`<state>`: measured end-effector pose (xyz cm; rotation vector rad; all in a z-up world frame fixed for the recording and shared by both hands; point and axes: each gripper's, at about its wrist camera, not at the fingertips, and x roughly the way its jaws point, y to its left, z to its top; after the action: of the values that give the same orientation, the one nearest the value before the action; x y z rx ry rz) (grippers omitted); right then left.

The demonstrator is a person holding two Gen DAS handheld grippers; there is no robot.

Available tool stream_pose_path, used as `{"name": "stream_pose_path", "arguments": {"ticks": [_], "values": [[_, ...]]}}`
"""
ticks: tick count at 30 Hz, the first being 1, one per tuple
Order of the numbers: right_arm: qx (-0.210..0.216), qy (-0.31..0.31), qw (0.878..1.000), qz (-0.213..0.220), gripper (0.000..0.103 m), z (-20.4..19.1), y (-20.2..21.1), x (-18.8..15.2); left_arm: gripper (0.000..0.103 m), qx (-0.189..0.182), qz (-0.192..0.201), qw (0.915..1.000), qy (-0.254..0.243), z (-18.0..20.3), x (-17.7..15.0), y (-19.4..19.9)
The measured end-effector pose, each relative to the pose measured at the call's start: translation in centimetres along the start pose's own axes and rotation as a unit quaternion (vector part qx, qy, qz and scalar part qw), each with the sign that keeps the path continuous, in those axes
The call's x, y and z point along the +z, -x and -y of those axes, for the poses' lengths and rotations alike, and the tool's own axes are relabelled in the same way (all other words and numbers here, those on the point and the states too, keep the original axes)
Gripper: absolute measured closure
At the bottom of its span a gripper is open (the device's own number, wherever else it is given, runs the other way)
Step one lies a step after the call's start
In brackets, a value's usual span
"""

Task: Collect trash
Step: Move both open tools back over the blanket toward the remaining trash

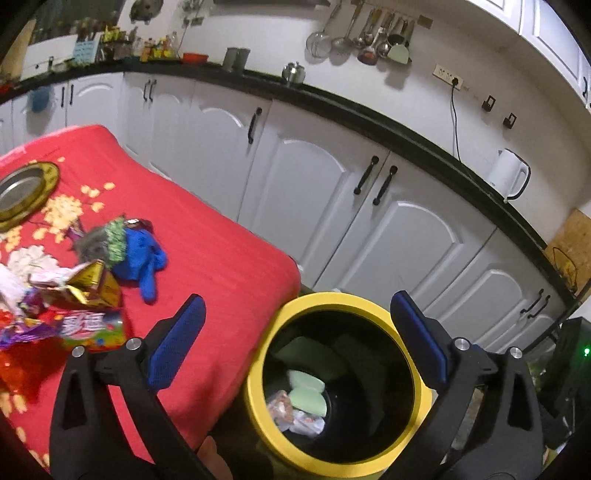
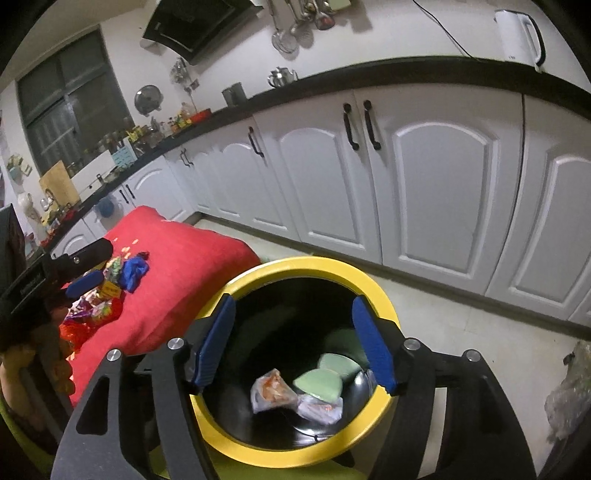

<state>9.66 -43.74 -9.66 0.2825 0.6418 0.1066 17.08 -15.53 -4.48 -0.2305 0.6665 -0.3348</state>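
A yellow-rimmed black bin [image 1: 417,354] [image 2: 384,291] stands beside the red-covered table [image 1: 207,266] [image 2: 177,273]. Inside it lie pale green pieces [image 1: 308,397] [image 2: 319,384] and crumpled wrappers [image 1: 295,413] [image 2: 273,395]. My left gripper [image 1: 295,317] hangs wide open over the bin's near-left rim, nothing between its blue pads. My right gripper [image 2: 293,332] is open above the bin's mouth, also empty. On the table a heap of wrappers [image 1: 77,306] [image 2: 92,310], a gold carton [image 1: 99,284] and a blue glove [image 1: 144,258] [image 2: 133,271] lie at the left.
A brass-rimmed steel plate [image 1: 22,192] sits at the table's far left. White cabinets [image 1: 332,206] [image 2: 424,192] with a black counter run behind; a white kettle [image 1: 509,177] [image 2: 517,33] stands on it. A plastic bag [image 2: 569,398] lies on the floor at right.
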Motion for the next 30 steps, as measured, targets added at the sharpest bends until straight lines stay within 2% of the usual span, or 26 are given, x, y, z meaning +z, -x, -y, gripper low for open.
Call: {"name": "stream_pose_path", "arguments": {"ticks": [19, 30], "values": [[0.084, 0.078, 0.993, 0.020, 0.035, -9.2, 1.2, 1.2, 0.011, 0.065, 0.101, 0.9927, 0.010, -4.3, 1.2, 8.9], [0.126, 0.130, 0.983, 0.019, 0.034, -15.3, 1.1, 1.3, 0.011, 0.090, 0.129, 0.9874, 0.021, -6.9, 1.1, 12.0]]}}
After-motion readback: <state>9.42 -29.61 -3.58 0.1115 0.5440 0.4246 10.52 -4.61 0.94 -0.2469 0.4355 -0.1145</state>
